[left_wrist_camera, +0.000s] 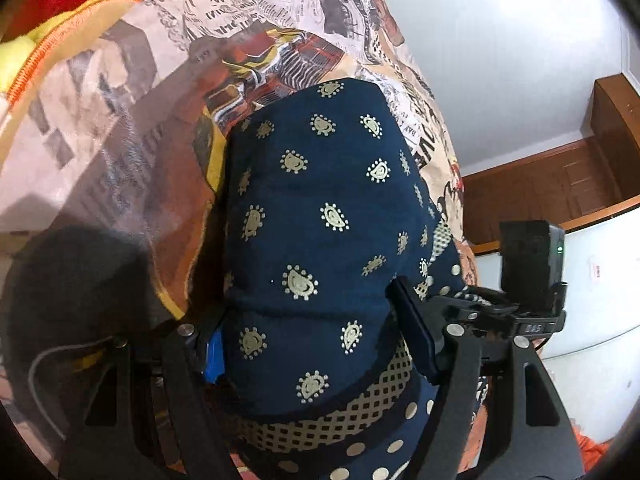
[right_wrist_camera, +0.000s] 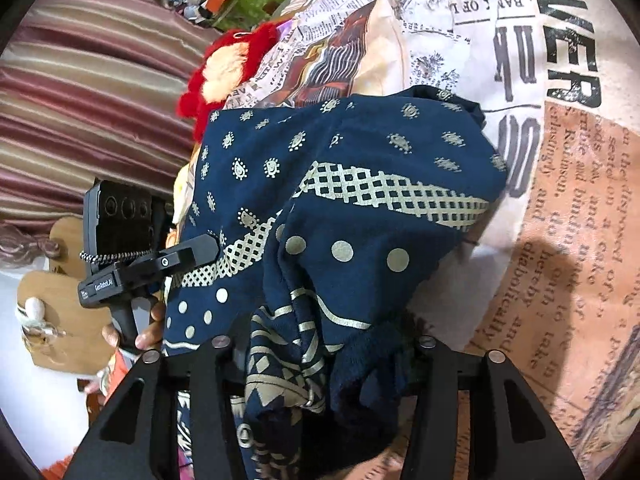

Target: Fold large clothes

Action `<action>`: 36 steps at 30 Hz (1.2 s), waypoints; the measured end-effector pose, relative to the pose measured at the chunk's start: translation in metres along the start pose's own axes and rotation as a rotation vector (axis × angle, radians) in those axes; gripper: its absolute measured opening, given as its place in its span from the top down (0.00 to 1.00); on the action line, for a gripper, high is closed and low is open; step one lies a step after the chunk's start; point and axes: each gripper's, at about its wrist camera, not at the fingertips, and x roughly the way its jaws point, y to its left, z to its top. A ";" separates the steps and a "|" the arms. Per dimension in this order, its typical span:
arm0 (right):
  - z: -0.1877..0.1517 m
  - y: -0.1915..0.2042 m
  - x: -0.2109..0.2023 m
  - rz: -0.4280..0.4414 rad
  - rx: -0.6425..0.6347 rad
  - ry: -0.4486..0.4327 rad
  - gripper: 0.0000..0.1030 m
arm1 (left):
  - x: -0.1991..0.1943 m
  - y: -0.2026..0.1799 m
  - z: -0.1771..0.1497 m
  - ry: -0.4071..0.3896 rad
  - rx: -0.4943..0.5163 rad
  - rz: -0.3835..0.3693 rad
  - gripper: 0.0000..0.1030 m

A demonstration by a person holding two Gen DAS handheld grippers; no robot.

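- Left gripper: the navy garment fills the gap between its black fingers; cloth bulges over both of them. It appears clamped on the fabric, near the lattice-print band.
- Right gripper: a bunched fold of the same navy garment lies between its arms and hides the fingertips. Whether it is closed on the cloth cannot be told.
- Right wrist view: the left gripper shows at left, its tip touching the garment edge at the lattice band. A hand holds its handle.
- Left wrist view: the right gripper shows at lower right, its finger pressed against the garment's side.
- Garment position: lifted and draped between the two tools, above a newspaper-print bedsheet. Gold paisley motifs, dots and geometric bands are visible.
- Farther, right wrist view: a red fuzzy item lies on the sheet beyond the garment; a striped curtain hangs at left.
- Farther, left wrist view: a white wall and a wooden cabinet.
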 end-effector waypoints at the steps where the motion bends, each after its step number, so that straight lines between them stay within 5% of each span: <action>1: 0.000 0.000 -0.003 -0.007 -0.004 -0.003 0.45 | -0.003 -0.002 0.000 -0.006 0.008 0.017 0.31; 7: -0.012 0.019 -0.045 -0.135 -0.115 -0.074 0.40 | -0.041 -0.033 -0.012 -0.107 0.150 0.241 0.31; 11: -0.026 0.054 -0.076 -0.248 -0.256 -0.188 0.40 | -0.069 -0.076 -0.034 -0.229 0.337 0.452 0.31; 14: -0.040 0.088 -0.089 -0.283 -0.368 -0.267 0.35 | -0.079 -0.105 -0.056 -0.303 0.458 0.530 0.31; 20: -0.070 0.121 -0.063 -0.333 -0.543 -0.239 0.31 | -0.049 -0.120 -0.091 -0.330 0.585 0.615 0.31; 23: -0.078 0.109 -0.037 -0.400 -0.545 -0.170 0.31 | -0.027 -0.109 -0.108 -0.259 0.608 0.670 0.31; 28: -0.097 0.087 -0.032 -0.446 -0.555 -0.120 0.31 | -0.031 -0.103 -0.127 -0.253 0.658 0.698 0.30; 36: -0.071 0.088 -0.070 -0.457 -0.496 -0.247 0.29 | -0.039 -0.119 -0.069 -0.331 0.615 0.732 0.26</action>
